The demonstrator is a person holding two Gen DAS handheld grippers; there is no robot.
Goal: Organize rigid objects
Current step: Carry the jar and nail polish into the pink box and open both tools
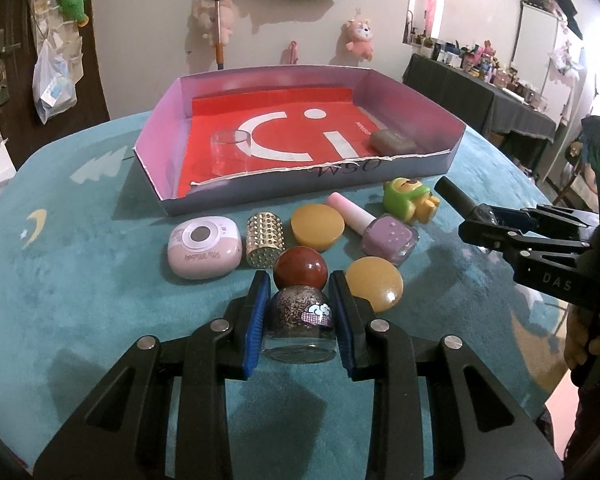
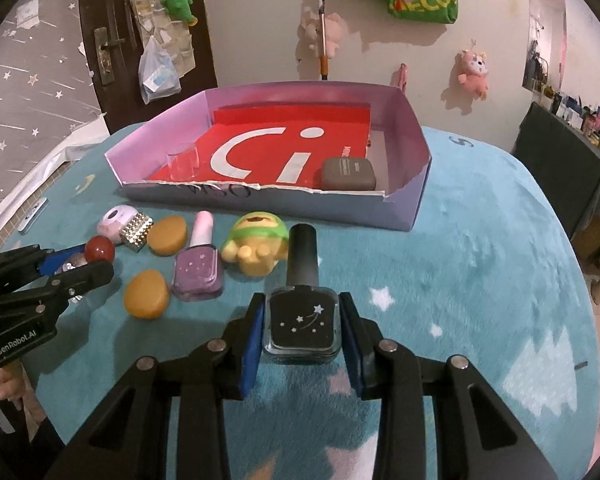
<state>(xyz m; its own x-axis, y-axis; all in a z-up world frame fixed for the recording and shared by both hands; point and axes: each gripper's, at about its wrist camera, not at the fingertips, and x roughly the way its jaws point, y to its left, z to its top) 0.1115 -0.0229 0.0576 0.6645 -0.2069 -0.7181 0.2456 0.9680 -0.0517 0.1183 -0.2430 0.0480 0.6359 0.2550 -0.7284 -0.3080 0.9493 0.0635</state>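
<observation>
My left gripper (image 1: 299, 296) is shut on a glittery purple bottle with a red ball cap (image 1: 300, 320) lying on the teal mat. My right gripper (image 2: 302, 312) is shut on a black nail polish bottle (image 2: 302, 322) with a black cap. A shallow cardboard box with a red liner (image 1: 300, 136) stands behind; it holds a clear cup (image 1: 230, 148) and a grey case (image 1: 392, 142). Loose on the mat are a pink case (image 1: 204, 246), a studded gold cylinder (image 1: 265, 240), two amber discs (image 1: 318, 226), a lilac polish bottle (image 1: 386, 238) and a green toy (image 1: 410, 200).
The round table is covered by a teal plush mat (image 2: 480, 260). A dark door (image 2: 112, 40) and a wall with hanging plush toys stand behind. A black-clothed side table with small items (image 1: 480, 88) is at the right.
</observation>
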